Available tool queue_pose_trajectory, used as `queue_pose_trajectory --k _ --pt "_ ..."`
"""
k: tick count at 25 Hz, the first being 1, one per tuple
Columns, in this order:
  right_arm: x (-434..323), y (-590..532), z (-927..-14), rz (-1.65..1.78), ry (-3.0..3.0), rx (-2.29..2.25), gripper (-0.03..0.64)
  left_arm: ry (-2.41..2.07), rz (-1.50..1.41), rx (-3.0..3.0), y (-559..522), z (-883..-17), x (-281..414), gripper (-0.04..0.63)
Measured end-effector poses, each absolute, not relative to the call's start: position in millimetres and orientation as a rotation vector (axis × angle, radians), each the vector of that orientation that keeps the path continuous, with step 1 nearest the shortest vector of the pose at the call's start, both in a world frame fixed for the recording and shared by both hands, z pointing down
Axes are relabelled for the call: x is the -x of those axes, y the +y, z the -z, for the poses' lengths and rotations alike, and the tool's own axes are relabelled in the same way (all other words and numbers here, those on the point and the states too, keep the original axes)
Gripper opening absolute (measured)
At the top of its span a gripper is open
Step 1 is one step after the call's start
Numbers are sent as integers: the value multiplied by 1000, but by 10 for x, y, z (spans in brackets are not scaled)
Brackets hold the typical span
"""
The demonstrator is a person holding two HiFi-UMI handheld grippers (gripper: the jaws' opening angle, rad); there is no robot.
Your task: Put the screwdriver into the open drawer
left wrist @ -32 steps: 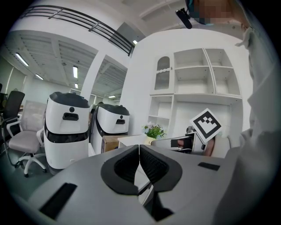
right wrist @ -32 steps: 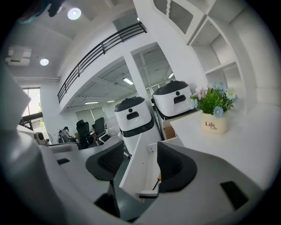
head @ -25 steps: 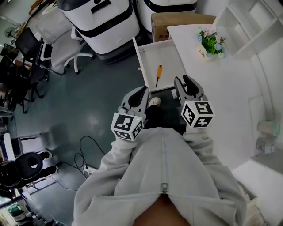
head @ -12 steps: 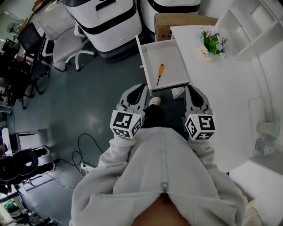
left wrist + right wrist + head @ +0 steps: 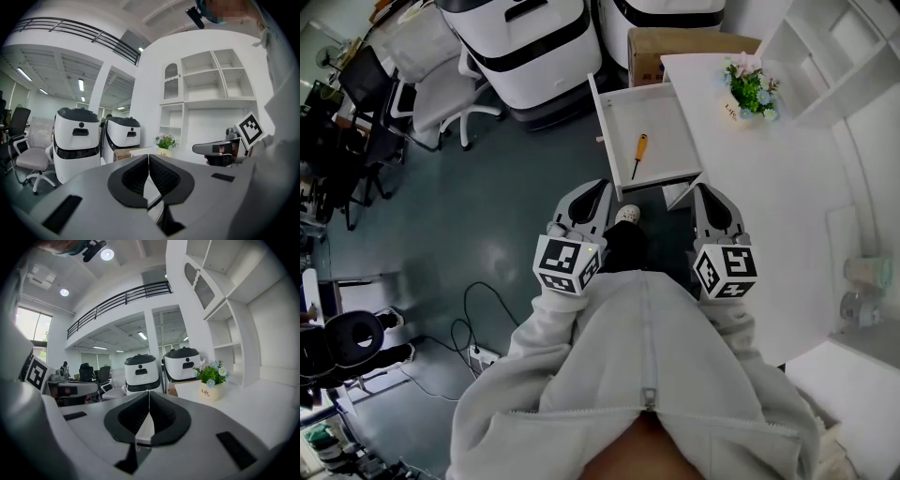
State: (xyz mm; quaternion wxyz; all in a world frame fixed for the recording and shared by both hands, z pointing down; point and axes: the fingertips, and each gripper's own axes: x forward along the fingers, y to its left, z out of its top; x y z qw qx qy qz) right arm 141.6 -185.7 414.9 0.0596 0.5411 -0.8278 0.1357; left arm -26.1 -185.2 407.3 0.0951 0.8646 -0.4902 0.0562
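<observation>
An orange-handled screwdriver point(image 5: 637, 156) lies inside the open white drawer point(image 5: 667, 122), which sticks out from the white desk. Both grippers hover near my body, short of the drawer's front edge. My left gripper point(image 5: 598, 187) is shut with nothing in it; in the left gripper view its pads point(image 5: 148, 157) meet. My right gripper point(image 5: 705, 190) has just been closing and is shut, with nothing between its pads point(image 5: 149, 394). It hangs over the desk's near corner, to the right of the drawer.
The white desk point(image 5: 769, 187) carries a small flower pot point(image 5: 748, 91). A cardboard box point(image 5: 675, 42) and two white machines point(image 5: 525, 47) stand beyond the drawer. Office chairs point(image 5: 431, 94) are at the left, and cables point(image 5: 487, 319) lie on the grey floor.
The right gripper's jaws have gone from open to shut, and it has shifted a little to the right. The left gripper has stayed shut and barely moved.
</observation>
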Motion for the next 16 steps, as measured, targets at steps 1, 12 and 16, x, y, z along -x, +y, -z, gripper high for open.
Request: queue_pose_trajectory --k 1,12,16 --pt "-1416 -1848 -4148 -412 -2506 -1637 34 -1453 -167 -2563 -1843 -4071 266 18" --pt "-1458 -1775 -4197 -448 -2497 -1632 34 -1456 -178 -2561 -1779 -4093 248 18" --pt "-1454 -1758 -4204 -449 -2500 -1628 34 -1460 -181 -2559 -1757 -4099 247 18"
